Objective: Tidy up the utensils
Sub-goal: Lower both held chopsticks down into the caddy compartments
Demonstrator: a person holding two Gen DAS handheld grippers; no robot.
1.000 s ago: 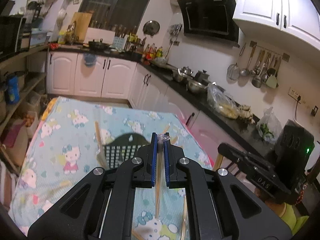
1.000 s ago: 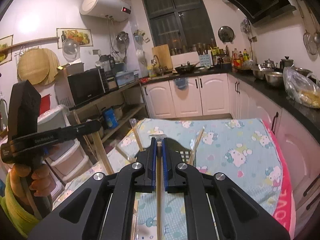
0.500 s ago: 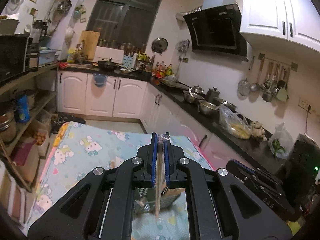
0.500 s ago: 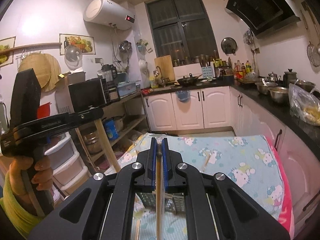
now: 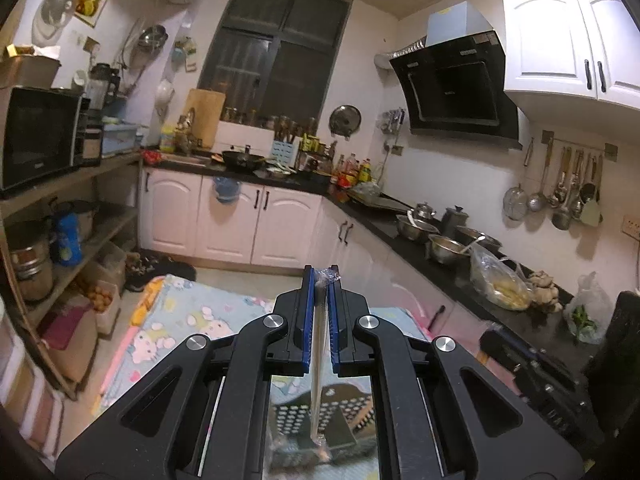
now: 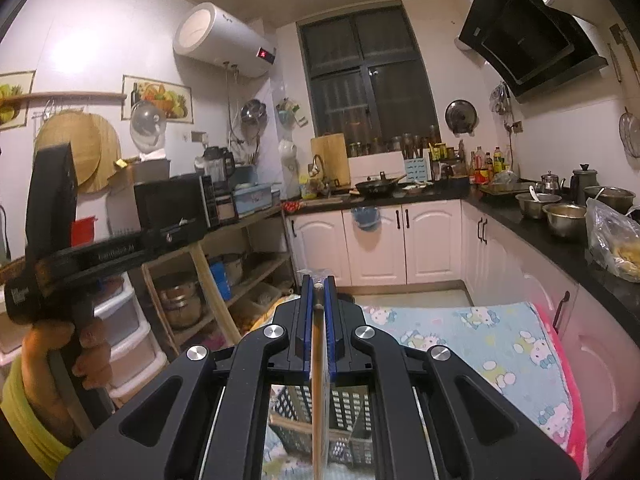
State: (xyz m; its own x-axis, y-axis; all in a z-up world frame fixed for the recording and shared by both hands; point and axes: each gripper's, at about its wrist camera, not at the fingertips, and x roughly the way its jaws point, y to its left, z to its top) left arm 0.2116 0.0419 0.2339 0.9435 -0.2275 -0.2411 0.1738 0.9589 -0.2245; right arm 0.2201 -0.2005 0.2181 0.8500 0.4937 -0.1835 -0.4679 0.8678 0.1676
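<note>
My left gripper [image 5: 320, 276] is shut on a plastic-wrapped pair of chopsticks [image 5: 319, 368] that hangs down over a black perforated utensil basket [image 5: 352, 412] on the table. My right gripper [image 6: 318, 282] is shut on another wrapped pair of chopsticks [image 6: 318, 384], held upright above the same basket [image 6: 344, 408]. The left gripper also shows in the right wrist view [image 6: 92, 256], held by a hand at the left. Each stick's lower end is hidden behind the gripper bodies.
The table has a blue Hello Kitty cloth [image 6: 492, 340] with a pink edge. A black counter [image 5: 460, 264] with metal bowls runs along the right. Open shelves [image 5: 60, 240] stand at the left. White cabinets [image 6: 380, 236] are at the back.
Both grippers have tilted upward and risen, so the table has dropped low in view. The basket now sits directly under both chopstick pairs. Both stay shut on their chopsticks.
</note>
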